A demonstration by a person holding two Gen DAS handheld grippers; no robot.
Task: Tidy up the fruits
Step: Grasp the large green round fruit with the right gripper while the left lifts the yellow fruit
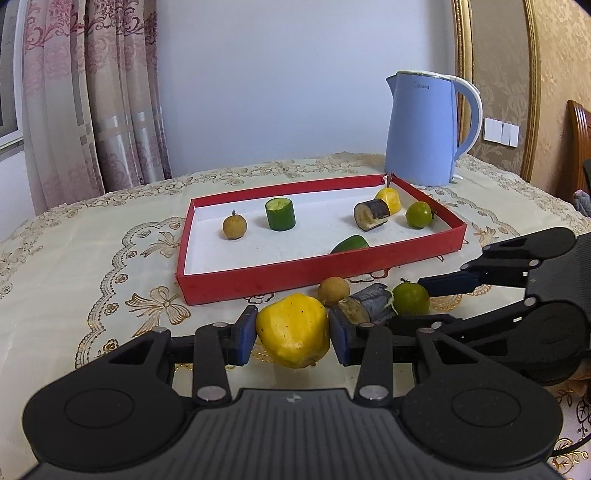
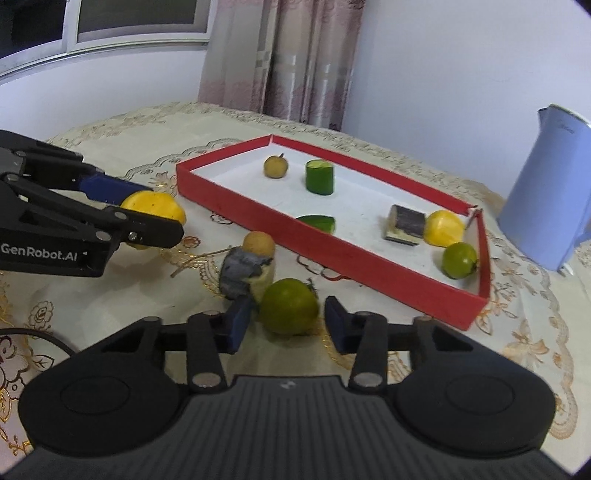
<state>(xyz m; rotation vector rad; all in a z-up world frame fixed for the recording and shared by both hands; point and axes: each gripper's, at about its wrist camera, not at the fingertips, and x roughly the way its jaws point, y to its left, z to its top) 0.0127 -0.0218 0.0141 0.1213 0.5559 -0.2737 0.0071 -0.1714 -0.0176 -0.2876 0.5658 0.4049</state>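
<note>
Left gripper (image 1: pixel 292 334) fingers clamp the yellow peeled fruit chunk (image 1: pixel 293 329) just before the shallow red cardboard tray (image 1: pixel 255 281). Right gripper (image 2: pixel 282 319) fingers, narrowed, flank the round green fruit (image 2: pixel 289 305) (right pad apparently clear) near that tray's front wall; centre it before lifting.

The light is soft and even, rather cool, like daylight from the window (image 2: pixel 110 22) in my right view. Shadows under the fruits on the surface (image 1: pixel 92 258) are weak and short. My left view is sharp; my right view is a little blurred and hazy. Both pictures bend strongly at the edges, with dark corners. The kettle (image 1: pixel 421 129) shows only faint shine.
</note>
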